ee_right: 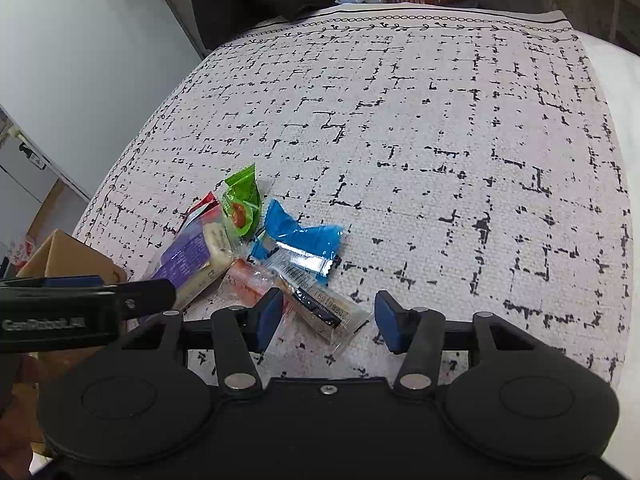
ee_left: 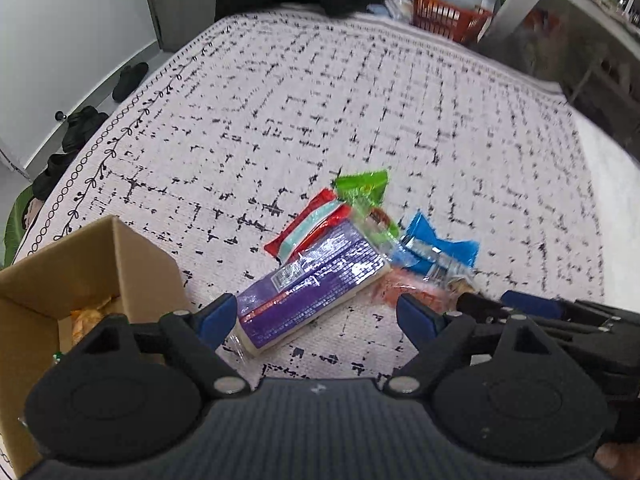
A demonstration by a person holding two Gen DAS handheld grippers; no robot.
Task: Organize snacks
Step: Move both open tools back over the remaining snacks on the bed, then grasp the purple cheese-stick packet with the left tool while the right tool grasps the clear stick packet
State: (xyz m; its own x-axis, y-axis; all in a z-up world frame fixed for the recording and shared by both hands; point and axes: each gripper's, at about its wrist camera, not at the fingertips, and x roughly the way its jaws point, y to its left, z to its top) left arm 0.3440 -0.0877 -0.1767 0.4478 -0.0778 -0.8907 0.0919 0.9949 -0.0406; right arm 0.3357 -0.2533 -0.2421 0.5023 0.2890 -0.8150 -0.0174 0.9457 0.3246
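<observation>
White lettering reading roughly "CenRobot.AI" is showing on the black body of the left gripper. Print on the clear snack wrapper and purple packet is staying too blurred to read.

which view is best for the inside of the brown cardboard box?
Left wrist. The brown cardboard box sits at lower left with its top open, so orange-yellow contents show inside. The right wrist view catches only an outer corner of it behind the left gripper; its interior is hidden.

Black claw with blue fingertips.
</observation>
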